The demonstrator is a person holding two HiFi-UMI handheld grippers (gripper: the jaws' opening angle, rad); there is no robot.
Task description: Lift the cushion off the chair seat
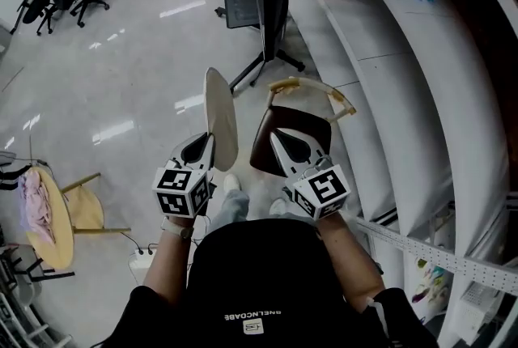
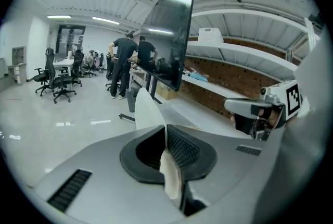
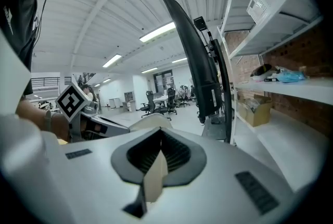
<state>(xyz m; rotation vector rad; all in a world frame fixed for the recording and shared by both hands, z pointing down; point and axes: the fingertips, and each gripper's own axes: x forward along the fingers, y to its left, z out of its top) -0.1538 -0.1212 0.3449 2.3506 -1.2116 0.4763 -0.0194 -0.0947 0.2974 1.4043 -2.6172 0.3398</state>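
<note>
The person's black top [image 1: 259, 282] fills the near edge of the head view, both forearms reaching far; beyond it stands the chair [image 1: 301, 120], its dark brown seat bare; the beige cushion [image 1: 221, 116] hangs on edge to the left of the seat, clear of it. The left gripper [image 1: 204, 146] pinches the cushion's near edge, jaws pressed together on it; the right gripper [image 1: 279, 141] nips a beige strip, seemingly part of the same cushion. I judge the lift nearly complete; the next move needs both grips firm while the cushion goes aside.
</note>
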